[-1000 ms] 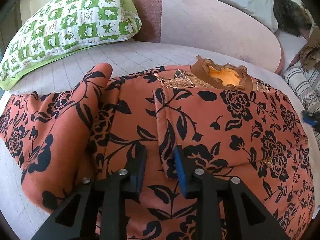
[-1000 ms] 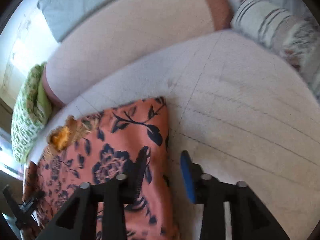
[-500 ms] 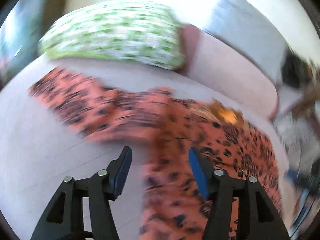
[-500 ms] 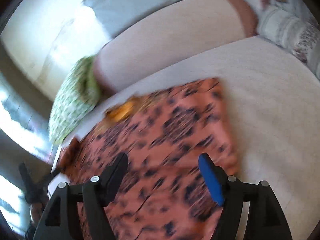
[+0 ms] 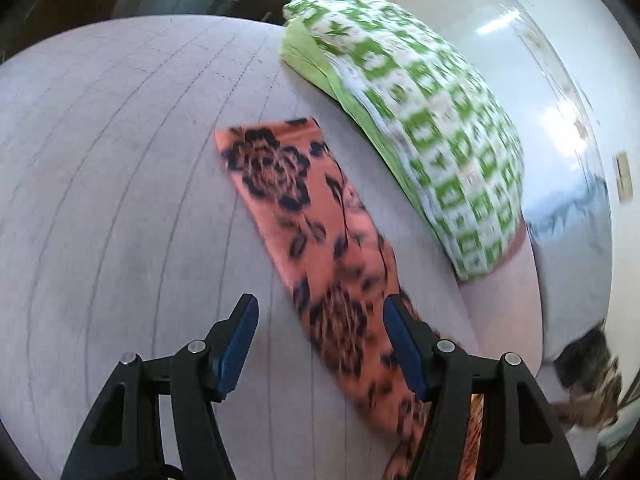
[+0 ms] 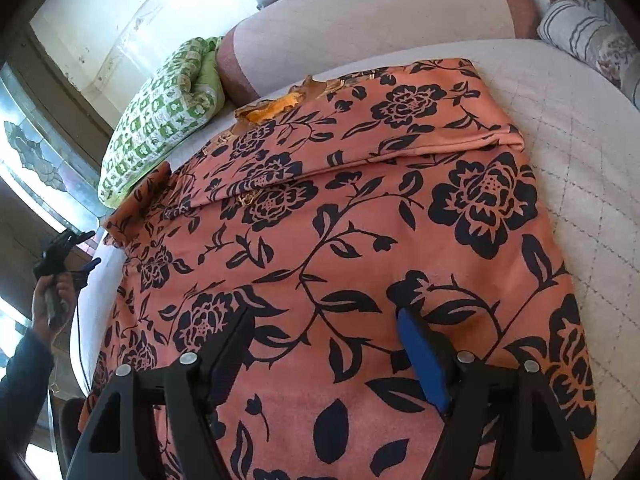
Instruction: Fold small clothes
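Observation:
An orange garment with black flowers point(image 6: 360, 216) lies spread on the pale quilted bed point(image 6: 568, 128), its right sleeve folded across the chest and its yellow-lined neck point(image 6: 276, 106) at the far end. My right gripper point(image 6: 324, 332) is open and empty above the garment's lower part. My left gripper point(image 5: 320, 328) is open and empty above the left sleeve point(image 5: 304, 216), which lies stretched out flat on the bed. The left gripper also shows far left in the right wrist view point(image 6: 64, 252), held in a hand.
A green and white checked pillow point(image 5: 432, 136) lies just beyond the left sleeve. A pink bolster point(image 6: 380, 12) runs along the head of the bed. Striped cushions point(image 6: 592, 40) sit at the far right. A window point(image 6: 36, 160) is at the left.
Both grippers opened wider. The left gripper swung left off the garment's body to the outstretched left sleeve. The right gripper moved from the garment's right edge to over its lower middle.

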